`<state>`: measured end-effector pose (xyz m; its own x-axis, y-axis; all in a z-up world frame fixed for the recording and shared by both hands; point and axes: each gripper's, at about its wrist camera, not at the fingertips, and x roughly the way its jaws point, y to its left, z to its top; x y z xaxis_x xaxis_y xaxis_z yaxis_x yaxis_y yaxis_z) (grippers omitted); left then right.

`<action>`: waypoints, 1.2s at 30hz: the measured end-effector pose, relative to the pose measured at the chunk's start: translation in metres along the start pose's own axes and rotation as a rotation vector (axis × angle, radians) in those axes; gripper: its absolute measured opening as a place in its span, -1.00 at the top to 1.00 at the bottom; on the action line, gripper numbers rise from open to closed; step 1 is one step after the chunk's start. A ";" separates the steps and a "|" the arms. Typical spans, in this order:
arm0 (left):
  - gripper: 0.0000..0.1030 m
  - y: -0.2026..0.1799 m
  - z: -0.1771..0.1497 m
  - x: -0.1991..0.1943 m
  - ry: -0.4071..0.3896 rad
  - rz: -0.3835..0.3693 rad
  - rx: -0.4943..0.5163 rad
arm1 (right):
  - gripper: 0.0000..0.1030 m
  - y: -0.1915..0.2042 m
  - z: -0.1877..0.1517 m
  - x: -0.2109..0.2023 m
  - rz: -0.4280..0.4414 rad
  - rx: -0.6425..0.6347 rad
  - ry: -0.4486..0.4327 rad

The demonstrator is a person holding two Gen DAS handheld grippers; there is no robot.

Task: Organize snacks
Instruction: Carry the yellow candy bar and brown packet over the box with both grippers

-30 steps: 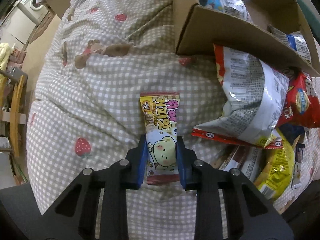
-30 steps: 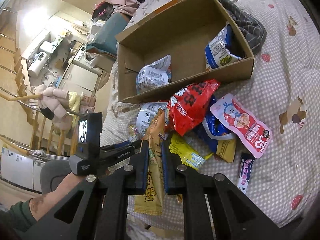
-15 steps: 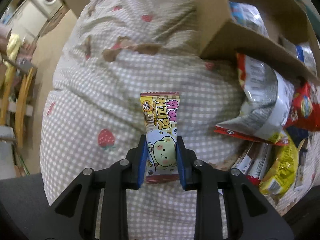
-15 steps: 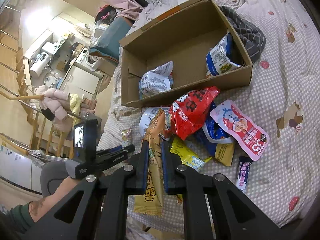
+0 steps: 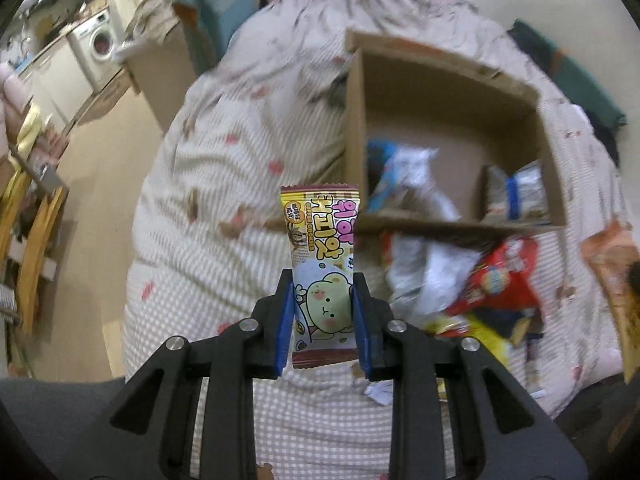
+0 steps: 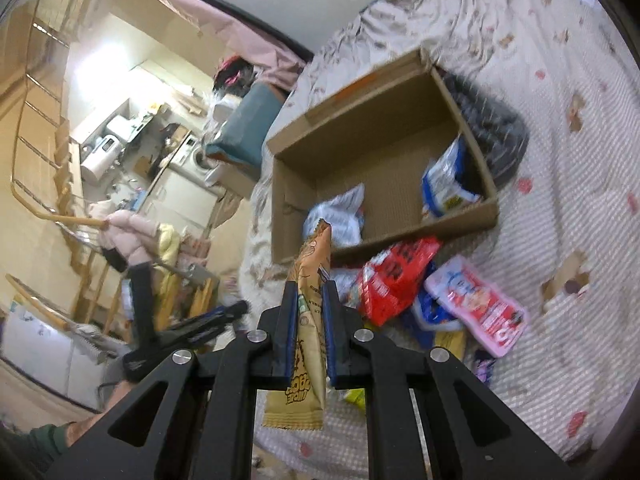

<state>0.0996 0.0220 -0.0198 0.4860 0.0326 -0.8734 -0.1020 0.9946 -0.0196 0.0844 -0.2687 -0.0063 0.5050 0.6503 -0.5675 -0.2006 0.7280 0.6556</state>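
My left gripper point(image 5: 322, 280) is shut on a yellow cookie packet point(image 5: 322, 256) with a cartoon bear, held in the air short of the open cardboard box point(image 5: 356, 120). My right gripper point(image 6: 309, 288) is shut on a tan snack bag point(image 6: 310, 280), held upright above the bed in front of the same box point(image 6: 288, 184). The box holds a white-blue bag point(image 6: 336, 216) at its left and a blue-white bag point(image 6: 444, 188) at its right. The left gripper point(image 6: 208, 320) also shows in the right wrist view, low at the left.
Loose snacks lie on the checked quilt point(image 6: 560, 200) in front of the box: a red bag point(image 6: 396, 276), a pink pouch point(image 6: 476, 308), blue and yellow packs. A grey striped cloth point(image 6: 492, 128) lies behind the box. The bed edge drops to the floor point(image 5: 92, 184) at the left.
Both grippers have risen and tilted toward the box with their packets still held. The box interior now shows in the left wrist view. The current frames are motion-blurred.
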 end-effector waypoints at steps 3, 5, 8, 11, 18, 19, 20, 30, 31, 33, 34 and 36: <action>0.55 -0.012 0.012 -0.015 -0.031 -0.018 0.021 | 0.76 0.000 0.005 -0.011 -0.025 0.000 -0.054; 0.55 -0.018 0.019 -0.021 -0.042 -0.029 0.027 | 0.76 0.000 0.011 -0.019 -0.035 0.001 -0.093; 0.55 -0.024 0.031 -0.022 -0.047 -0.056 0.047 | 0.76 -0.001 0.022 -0.026 -0.038 0.009 -0.129; 0.55 -0.034 0.046 -0.027 -0.080 -0.061 0.074 | 0.77 -0.003 0.033 -0.031 -0.072 0.008 -0.169; 0.55 -0.044 0.070 -0.015 -0.092 -0.064 0.090 | 0.76 -0.010 0.062 -0.035 -0.108 0.009 -0.225; 0.55 -0.045 0.073 -0.012 -0.087 -0.069 0.088 | 0.76 -0.012 0.067 -0.033 -0.110 0.012 -0.224; 0.55 -0.048 0.076 -0.010 -0.085 -0.072 0.090 | 0.76 -0.015 0.071 -0.031 -0.115 0.013 -0.225; 0.55 -0.073 0.100 0.028 -0.068 -0.084 0.140 | 0.77 -0.031 0.103 0.016 -0.155 0.023 -0.160; 0.55 -0.075 0.101 0.033 -0.066 -0.086 0.143 | 0.76 -0.031 0.105 0.025 -0.159 0.020 -0.148; 0.55 -0.078 0.101 0.041 -0.060 -0.090 0.149 | 0.76 -0.032 0.107 0.038 -0.173 0.010 -0.128; 0.55 -0.079 0.101 0.046 -0.053 -0.093 0.150 | 0.77 -0.033 0.108 0.045 -0.177 0.007 -0.116; 0.55 -0.081 0.100 0.055 -0.034 -0.111 0.145 | 0.76 -0.035 0.108 0.055 -0.186 0.000 -0.099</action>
<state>0.2215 -0.0464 -0.0172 0.5162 -0.0770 -0.8530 0.0786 0.9960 -0.0423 0.2098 -0.2812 -0.0068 0.6137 0.4798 -0.6270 -0.0959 0.8336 0.5440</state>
